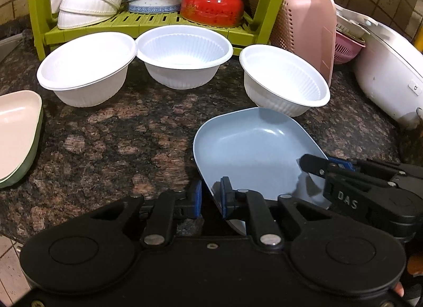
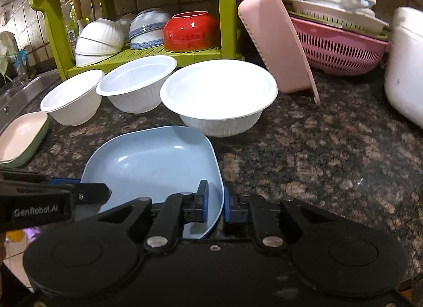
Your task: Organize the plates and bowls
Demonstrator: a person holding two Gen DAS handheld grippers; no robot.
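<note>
Between both hand-held grippers (rim-straddling), blue plate [image 2: 153, 164] tilted

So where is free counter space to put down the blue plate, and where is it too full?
Bare counter lies between the blue plate, the green dish and the three white bowls. A second bare patch lies right of the blue plate, between the pink basket and the white appliance. It is crowded along the back: the bowls stand in a row before the green rack.
</note>
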